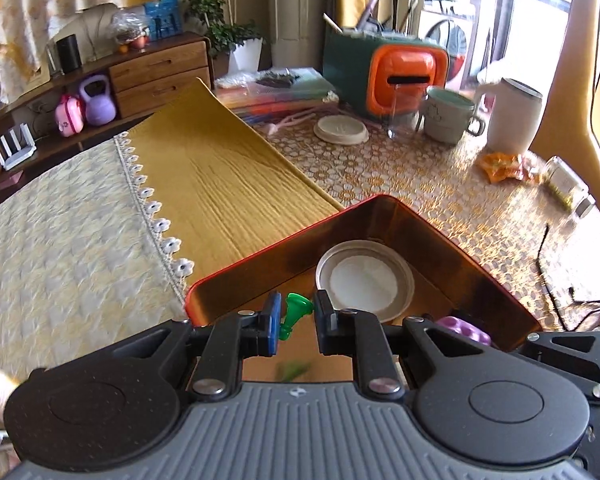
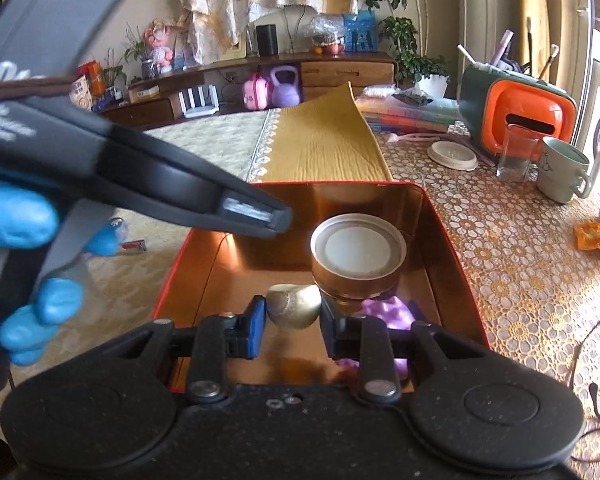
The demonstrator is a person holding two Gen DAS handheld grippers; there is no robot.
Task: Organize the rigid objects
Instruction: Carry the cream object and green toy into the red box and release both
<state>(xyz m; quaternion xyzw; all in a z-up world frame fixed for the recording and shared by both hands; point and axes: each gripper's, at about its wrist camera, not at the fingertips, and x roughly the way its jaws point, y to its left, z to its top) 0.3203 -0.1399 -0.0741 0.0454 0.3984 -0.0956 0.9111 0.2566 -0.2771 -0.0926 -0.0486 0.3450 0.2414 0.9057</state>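
Progress looks partial, judging from how things lie. At the left, the left gripper hangs over the near part of the red tin box; its jaws stand a little apart and a small green plastic piece sits between them, against the blue pad. Whether the other pad presses it or the piece is being let go, the view does not tell.

Next to it, the right gripper is also above the near end of the box, and its jaws are closed on a pale golden stone-like object, touching it on both sides.

Inside the box, one round lid with a white middle rests near the far right corner, and one purple lumpy toy lies by the near right wall. So two things already lie inside and two more seem about to go in.

Further right, on the table with the patterned cloth, several things stay outside: one flat cream lid, one clear glass, one mug, one white jug, one orange wrapper, and one small jar on its side. Whether these belong to the task is unclear.
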